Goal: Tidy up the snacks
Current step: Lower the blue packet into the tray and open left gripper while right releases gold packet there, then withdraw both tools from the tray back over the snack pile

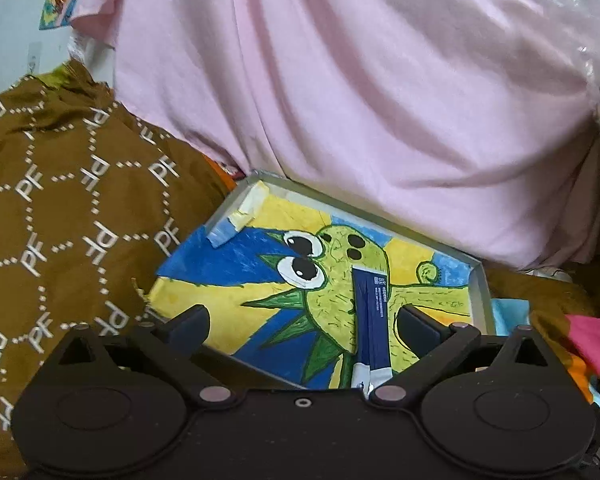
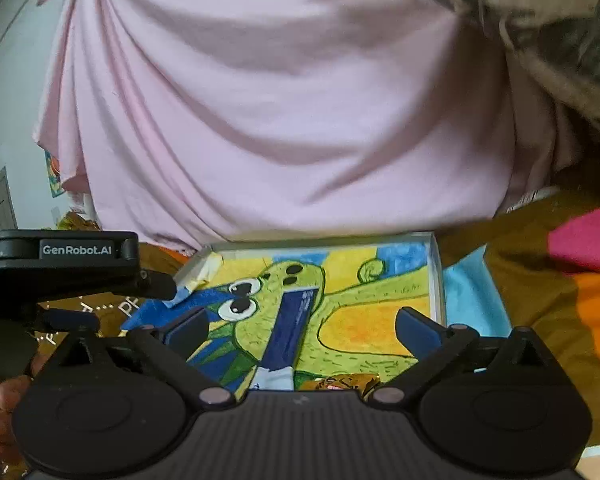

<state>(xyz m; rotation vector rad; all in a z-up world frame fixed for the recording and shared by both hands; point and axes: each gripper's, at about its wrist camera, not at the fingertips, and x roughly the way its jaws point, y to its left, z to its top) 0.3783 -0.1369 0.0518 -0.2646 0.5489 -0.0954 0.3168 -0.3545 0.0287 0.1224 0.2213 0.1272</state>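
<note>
A: Where does the snack sit?

B: The dark blue snack packet (image 1: 370, 320) lies flat inside the shallow box (image 1: 482, 292), on its painted cactus lining, running from near to far. A second, gold-wrapped snack (image 2: 346, 383) shows at the box's near edge in the right wrist view.

A: And the fingers?

B: The left gripper (image 1: 304, 320) has its fingers spread wide with the packet lying below the gap, nearer the right finger; nothing is pinched. The right gripper (image 2: 300, 328) is spread just as wide over the same packet, also holding nothing. The left gripper also shows at the left edge of the right wrist view, with a hand (image 2: 0, 412) beneath it.

A: What could go wrong?

B: Both grippers hover close over one box, so a careless swing could probably knock a finger against the thin box wall and skid it across the brown patterned cloth (image 1: 60, 208). The loose pink fabric (image 1: 360, 100) hanging at the far side could likely snag a finger too.
</note>
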